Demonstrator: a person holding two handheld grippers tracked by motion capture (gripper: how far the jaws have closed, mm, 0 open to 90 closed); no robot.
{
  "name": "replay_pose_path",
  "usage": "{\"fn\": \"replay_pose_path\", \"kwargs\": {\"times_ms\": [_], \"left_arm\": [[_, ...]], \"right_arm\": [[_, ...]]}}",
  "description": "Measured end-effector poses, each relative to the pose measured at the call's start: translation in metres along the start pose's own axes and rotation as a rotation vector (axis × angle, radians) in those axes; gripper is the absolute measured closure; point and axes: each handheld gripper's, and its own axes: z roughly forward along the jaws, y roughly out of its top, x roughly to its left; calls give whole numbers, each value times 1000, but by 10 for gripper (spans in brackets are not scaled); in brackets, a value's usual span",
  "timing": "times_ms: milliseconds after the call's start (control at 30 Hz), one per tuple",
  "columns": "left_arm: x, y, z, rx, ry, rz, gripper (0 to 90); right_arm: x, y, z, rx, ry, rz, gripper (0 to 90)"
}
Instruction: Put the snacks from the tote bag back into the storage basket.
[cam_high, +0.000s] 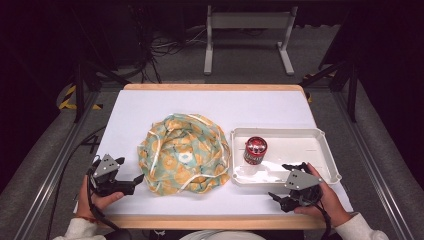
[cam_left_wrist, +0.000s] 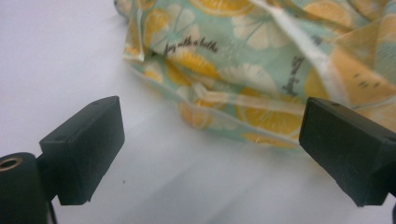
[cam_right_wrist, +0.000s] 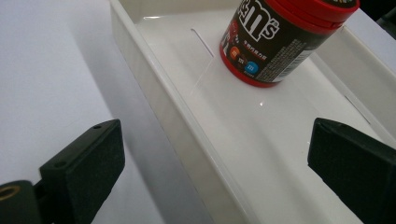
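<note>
A crumpled cloth bag (cam_high: 185, 152) printed with lemon slices on pale green lies in the middle of the white table (cam_high: 200, 102). My left gripper (cam_high: 131, 170) sits low at the bag's left edge, open, jaws pointing at it. In the left gripper view the bag's hem (cam_left_wrist: 252, 70) lies just beyond the open left gripper (cam_left_wrist: 210, 154), with nothing between the pads. A red-lidded M&M's canister (cam_high: 255, 150) stands upright in a white tray (cam_high: 280, 131). My right gripper (cam_high: 278, 181) is open at the tray's front edge. In the right gripper view the canister (cam_right_wrist: 280, 42) stands beyond the right gripper (cam_right_wrist: 215, 172), whose jaws straddle the tray wall (cam_right_wrist: 154, 93).
The tray sits right of the bag, near the table's right edge. A wooden rim runs along the table's front and back edges. Beyond the far edge are a metal stand (cam_high: 247, 30) and cables on the floor.
</note>
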Motion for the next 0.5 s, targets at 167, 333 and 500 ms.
{"fn": "replay_pose_path", "kwargs": {"times_ms": [167, 333, 500], "left_arm": [[6, -13, -5, -41, 9, -70, 75], [5, -13, -9, -74, 9, -75, 75], [0, -11, -10, -68, 20, -51, 75]], "right_arm": [[0, 0, 0, 0, 1, -3, 47], [0, 0, 0, 0, -2, -1, 46], [-1, 0, 0, 0, 1, 5, 46]]}}
